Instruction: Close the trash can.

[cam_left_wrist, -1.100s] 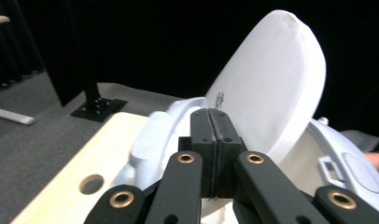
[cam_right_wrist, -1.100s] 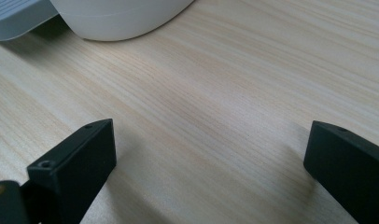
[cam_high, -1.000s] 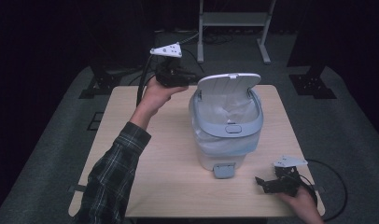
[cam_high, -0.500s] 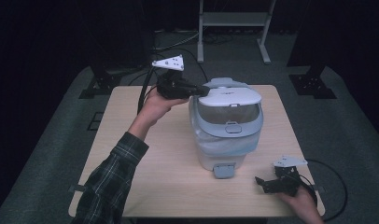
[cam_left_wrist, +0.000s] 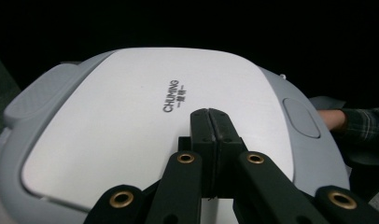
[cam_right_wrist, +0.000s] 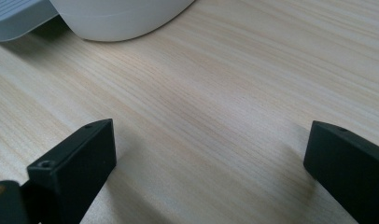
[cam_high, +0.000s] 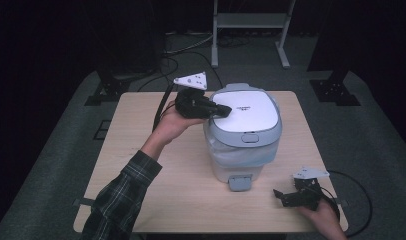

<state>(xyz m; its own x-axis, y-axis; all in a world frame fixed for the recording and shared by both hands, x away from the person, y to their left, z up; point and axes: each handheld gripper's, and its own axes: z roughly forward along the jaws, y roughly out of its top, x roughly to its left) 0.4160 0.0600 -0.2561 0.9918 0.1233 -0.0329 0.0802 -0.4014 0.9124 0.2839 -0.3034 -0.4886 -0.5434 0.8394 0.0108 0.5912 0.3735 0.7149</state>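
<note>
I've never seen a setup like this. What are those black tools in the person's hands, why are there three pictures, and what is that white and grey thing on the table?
A person sits at a wooden table with a hand-held two-jaw gripper in each hand; there is no robot arm. The high view looks down from above. The other two pictures come from small cameras riding on each gripper, looking along its black jaws. The white and grey thing is a lidded bin with a foot pedal at its base. The left gripper has its jaws shut, with the tips on or just over the closed lid, holding nothing. The right gripper rests low by the table's near right corner, jaws wide open and empty.
</note>
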